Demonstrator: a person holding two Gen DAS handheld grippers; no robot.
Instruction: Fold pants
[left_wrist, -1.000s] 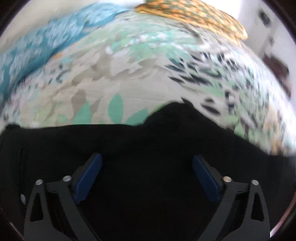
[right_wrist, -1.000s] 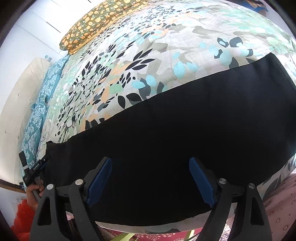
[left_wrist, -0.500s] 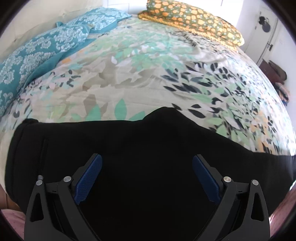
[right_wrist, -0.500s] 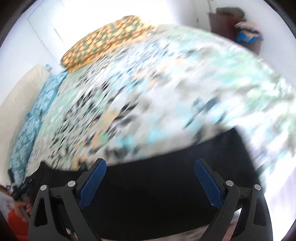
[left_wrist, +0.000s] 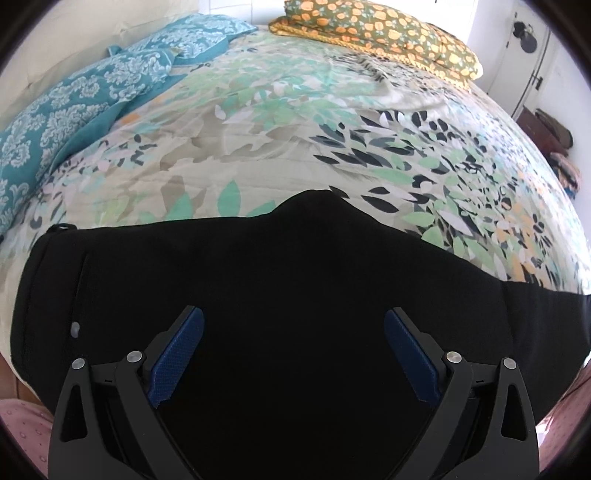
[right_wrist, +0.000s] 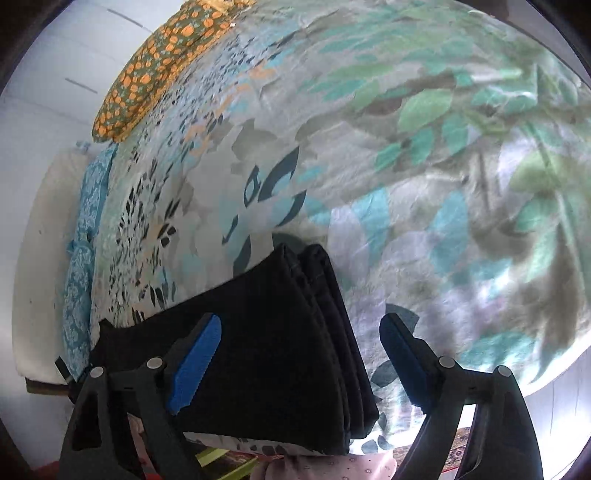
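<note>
Black pants (left_wrist: 280, 288) lie flat along the near edge of a bed with a leaf-print cover (left_wrist: 295, 140). In the left wrist view the waist end with a small button lies at the left. My left gripper (left_wrist: 293, 350) is open and empty, just above the pants' middle. In the right wrist view the pants (right_wrist: 266, 332) show their leg-hem end with layered edges. My right gripper (right_wrist: 299, 365) is open and empty, its jaws either side of that hem end.
Teal patterned pillows (left_wrist: 85, 99) lie at the far left and an orange-flowered pillow (left_wrist: 388, 33) at the head of the bed. A door and dark items on a stand (left_wrist: 546, 129) are at the right. Pink cloth (right_wrist: 332, 467) shows below the bed edge.
My right gripper has swung along the pants to the leg-hem end and come low over it. My left gripper has drawn back slightly, showing more of the pants. Both have stayed open.
</note>
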